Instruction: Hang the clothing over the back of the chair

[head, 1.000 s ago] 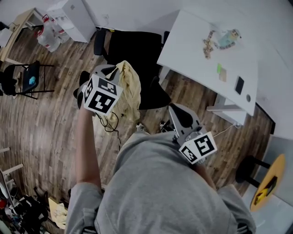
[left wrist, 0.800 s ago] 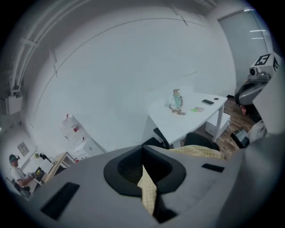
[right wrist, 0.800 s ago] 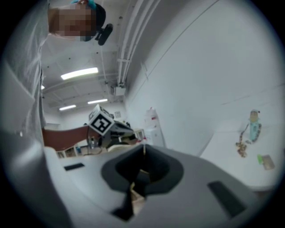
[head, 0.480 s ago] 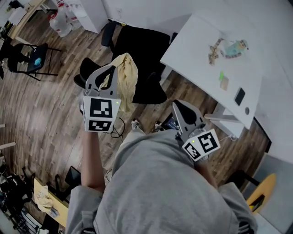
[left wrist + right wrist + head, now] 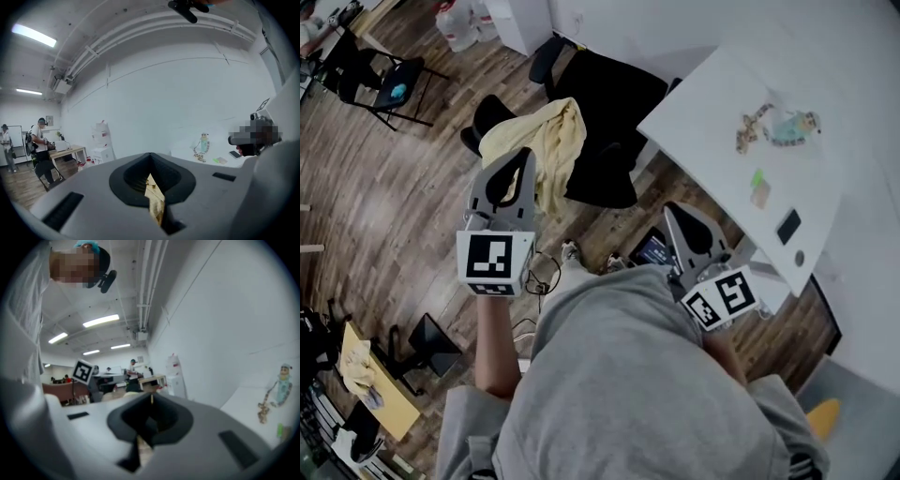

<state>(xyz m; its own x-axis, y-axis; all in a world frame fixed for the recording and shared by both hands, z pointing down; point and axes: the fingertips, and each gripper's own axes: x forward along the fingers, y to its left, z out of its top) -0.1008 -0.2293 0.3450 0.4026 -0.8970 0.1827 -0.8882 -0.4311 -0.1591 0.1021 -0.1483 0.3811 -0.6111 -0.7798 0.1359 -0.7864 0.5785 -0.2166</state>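
Note:
A pale yellow garment (image 5: 546, 148) hangs from my left gripper (image 5: 523, 157), whose jaws are shut on a fold of it. That fold shows as a yellow strip of cloth (image 5: 155, 202) pinched between the jaws of the left gripper (image 5: 150, 157). The black office chair (image 5: 614, 98) stands just right of the cloth, its back toward the wall, and the garment's right edge overlaps its seat. My right gripper (image 5: 677, 212) is lower right, near the table's corner, shut with nothing in it. Its closed jaws (image 5: 151, 398) point level across the room.
A white table (image 5: 712, 103) at the right carries a toy figure (image 5: 787, 125) and a phone (image 5: 785, 228). A folding chair (image 5: 389, 80) stands at upper left. Cables (image 5: 544, 274) and a dark screen (image 5: 654, 249) lie on the wooden floor by my feet. People stand far off (image 5: 41, 140).
My left gripper has risen and rolled, carrying the garment, which now spreads wider beside the chair. The right gripper has shifted slightly toward the table.

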